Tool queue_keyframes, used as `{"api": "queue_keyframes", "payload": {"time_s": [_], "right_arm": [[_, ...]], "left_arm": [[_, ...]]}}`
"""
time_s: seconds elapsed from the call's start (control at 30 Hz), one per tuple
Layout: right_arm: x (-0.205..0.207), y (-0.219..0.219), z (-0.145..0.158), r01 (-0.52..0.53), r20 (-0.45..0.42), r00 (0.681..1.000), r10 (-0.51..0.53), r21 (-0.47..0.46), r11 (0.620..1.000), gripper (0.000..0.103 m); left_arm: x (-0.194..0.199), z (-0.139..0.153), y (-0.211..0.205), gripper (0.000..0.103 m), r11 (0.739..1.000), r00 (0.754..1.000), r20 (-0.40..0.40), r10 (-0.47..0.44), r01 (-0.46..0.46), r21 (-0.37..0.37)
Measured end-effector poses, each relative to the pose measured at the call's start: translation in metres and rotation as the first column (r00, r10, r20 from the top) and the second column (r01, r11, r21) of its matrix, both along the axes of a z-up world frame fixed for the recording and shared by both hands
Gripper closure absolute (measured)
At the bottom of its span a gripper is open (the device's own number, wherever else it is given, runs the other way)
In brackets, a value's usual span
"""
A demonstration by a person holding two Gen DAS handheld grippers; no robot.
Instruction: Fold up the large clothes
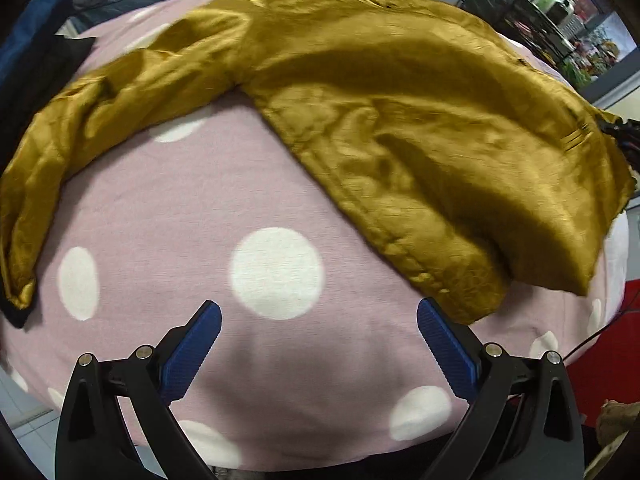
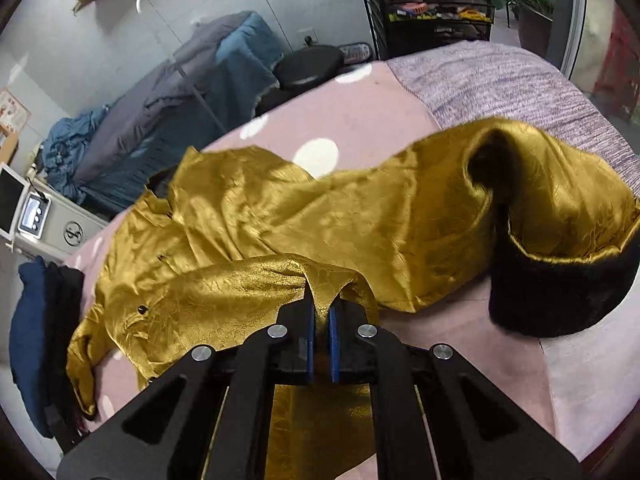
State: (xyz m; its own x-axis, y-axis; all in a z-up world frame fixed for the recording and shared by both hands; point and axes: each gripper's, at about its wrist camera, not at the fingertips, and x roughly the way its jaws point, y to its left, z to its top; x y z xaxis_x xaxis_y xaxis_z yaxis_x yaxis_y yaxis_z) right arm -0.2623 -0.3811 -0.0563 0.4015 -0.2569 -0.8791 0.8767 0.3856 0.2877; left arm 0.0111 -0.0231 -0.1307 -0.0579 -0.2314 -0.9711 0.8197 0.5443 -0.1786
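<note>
The right gripper (image 2: 322, 320) pinches the gold jacket (image 2: 320, 216) edge; the jacket's hem corner lies just beside the spread left gripper (image 1: 318, 320).

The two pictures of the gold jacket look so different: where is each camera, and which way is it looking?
Left wrist: sits on the left gripper, looks down on the polka-dot blanket and gold jacket; shows its open blue-padded fingers.
Right wrist: sits on the right gripper, looks across the bed toward the shelving rack; shows its black fingers shut on the jacket.
Both show jacket and blanket.
</note>
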Motion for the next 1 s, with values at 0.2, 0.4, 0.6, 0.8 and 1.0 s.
{"api": "queue_keyframes", "payload": {"time_s": [0.2,0.4,0.6,0.8,1.0], "right_arm": [[-0.002,0.003,-0.01,-0.03,-0.018,0.999,0.03,0.005,1.0,0.097],[-0.002,0.009,-0.008,-0.082,-0.039,0.996,0.082,-0.005,0.997,0.097],[-0.005,0.019,-0.005,-0.122,-0.031,0.992,0.123,0.016,0.992,0.097],[0.008,0.043,0.008,-0.215,0.012,0.977,0.214,0.07,0.974,0.097],[0.042,0.078,0.0,-0.344,0.105,0.938,0.33,0.194,0.919,0.079]], "left_arm": [[-0.021,-0.034,-0.042,0.007,1.0,0.985,-0.172,-0.006,0.006,-0.003],[-0.044,-0.065,-0.078,0.035,0.999,0.961,-0.275,0.031,-0.019,0.046],[-0.053,-0.033,-0.074,0.093,0.997,0.985,-0.155,-0.071,0.073,0.007],[0.006,0.051,0.009,0.095,0.984,0.982,-0.174,0.076,-0.102,-0.143],[0.071,0.069,0.096,0.095,0.961,0.961,-0.078,0.267,-0.271,-0.052]]}}
